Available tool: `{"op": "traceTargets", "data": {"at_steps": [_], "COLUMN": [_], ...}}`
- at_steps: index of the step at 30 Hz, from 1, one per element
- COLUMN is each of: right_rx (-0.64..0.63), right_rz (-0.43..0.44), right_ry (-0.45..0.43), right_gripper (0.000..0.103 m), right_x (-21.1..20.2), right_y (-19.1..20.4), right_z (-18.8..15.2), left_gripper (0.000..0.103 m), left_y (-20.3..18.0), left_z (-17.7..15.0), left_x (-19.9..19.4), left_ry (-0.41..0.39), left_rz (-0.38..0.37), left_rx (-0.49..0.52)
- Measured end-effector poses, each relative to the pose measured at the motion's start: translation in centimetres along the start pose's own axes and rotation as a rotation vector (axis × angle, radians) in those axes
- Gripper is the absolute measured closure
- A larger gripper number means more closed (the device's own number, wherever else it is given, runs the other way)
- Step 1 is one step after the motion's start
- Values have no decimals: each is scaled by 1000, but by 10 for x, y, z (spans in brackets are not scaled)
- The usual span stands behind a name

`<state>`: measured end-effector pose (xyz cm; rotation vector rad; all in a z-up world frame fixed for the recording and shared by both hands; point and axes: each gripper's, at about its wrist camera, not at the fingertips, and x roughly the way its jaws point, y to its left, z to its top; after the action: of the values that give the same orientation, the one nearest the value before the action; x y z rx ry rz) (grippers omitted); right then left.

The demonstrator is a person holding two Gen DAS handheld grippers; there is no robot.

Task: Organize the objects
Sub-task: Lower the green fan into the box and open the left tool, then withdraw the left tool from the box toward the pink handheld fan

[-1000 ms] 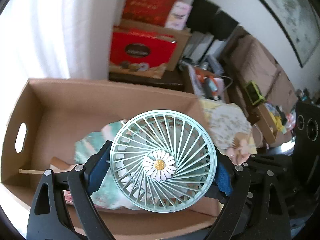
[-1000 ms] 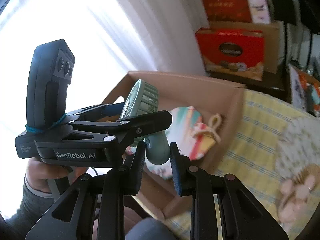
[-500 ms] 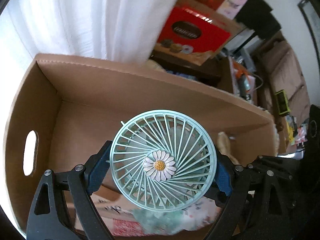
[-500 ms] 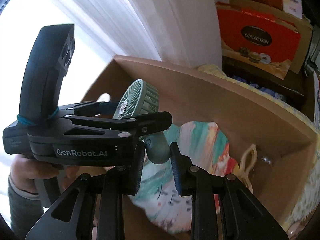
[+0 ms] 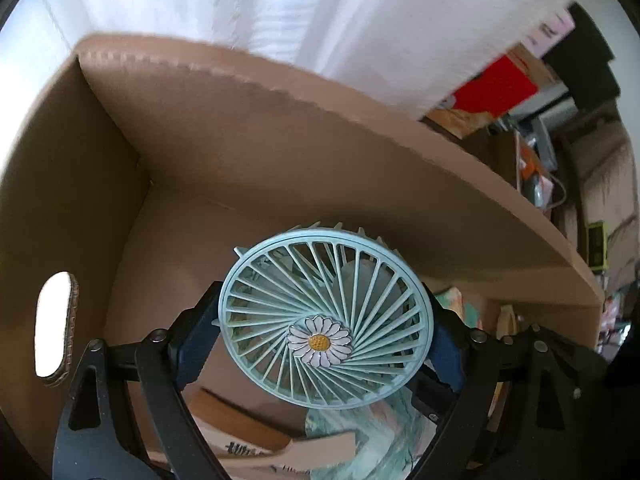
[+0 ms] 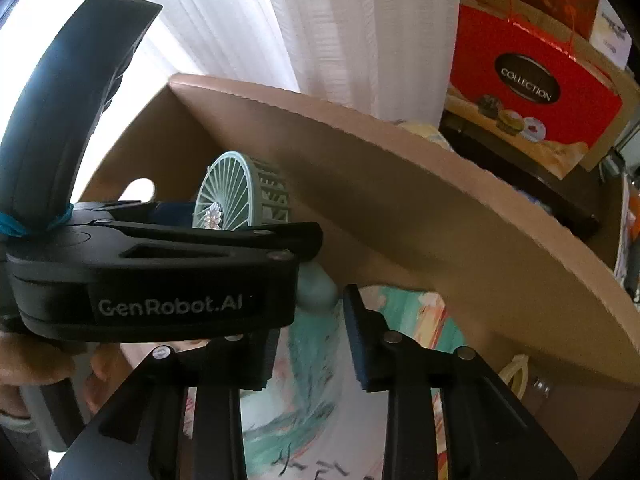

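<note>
A pale green hand fan (image 5: 324, 320) with a daisy at its hub hangs inside the cardboard box (image 5: 280, 120), its grille tilted. My left gripper (image 5: 320, 304) is shut on the fan's round head, blue pads on both sides of the rim. In the right wrist view the fan head (image 6: 240, 196) shows edge-on behind the left gripper's near finger (image 6: 240, 240). The fan's handle (image 6: 316, 288) sticks down at the tips of my right gripper (image 6: 310, 320). Its jaws are opening, and a gap shows between the handle and the right pad.
A round painted paper fan (image 6: 400, 320) and a beige knotted cord (image 6: 516, 372) lie on the box floor. A hand hole (image 5: 56, 324) pierces the left wall. White curtain (image 5: 280, 12) hangs behind. Red gift boxes (image 6: 532, 92) stand at the right. A person's hand (image 6: 36, 364) holds the left gripper.
Both grippers sank deeper into the box and toward its back wall. The fan head tipped over in the left grip. The right jaws widened off the handle.
</note>
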<state>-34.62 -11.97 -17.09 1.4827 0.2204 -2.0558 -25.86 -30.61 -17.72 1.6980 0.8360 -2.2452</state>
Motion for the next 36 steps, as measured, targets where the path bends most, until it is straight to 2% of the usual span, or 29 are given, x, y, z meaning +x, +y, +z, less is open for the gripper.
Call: {"op": "traceTargets", "data": {"at_steps": [4, 7, 13, 15, 22, 30, 36], "right_rx": [12, 21, 56, 59, 50, 56, 104], "right_rz": [-58, -90, -59, -55, -4, -21, -59], "right_ry": [16, 8, -11, -22, -68, -139, -170], "right_gripper": [69, 69, 69, 69, 65, 58, 57], "right_x": [9, 8, -13, -24, -77, -133, -160], "right_y": [-2, -6, -17, -18, -18, -31, -51], "right_z": [-1, -2, -5, -6, -29, -72, -106], "left_gripper": [15, 17, 15, 11, 4, 3, 1], "left_y": [1, 2, 0, -3, -24, -77, -119], "left_z": [1, -1, -8, -14, -48, -74, -102], "left_x": [14, 14, 6, 0, -33, -73, -96], "left_ry": [24, 8, -5, -12, -79, -173, -224], "left_rz": [9, 4, 14, 20, 44, 63, 37], "left_rx": [-24, -41, -23, -8, 94, 243, 334]}}
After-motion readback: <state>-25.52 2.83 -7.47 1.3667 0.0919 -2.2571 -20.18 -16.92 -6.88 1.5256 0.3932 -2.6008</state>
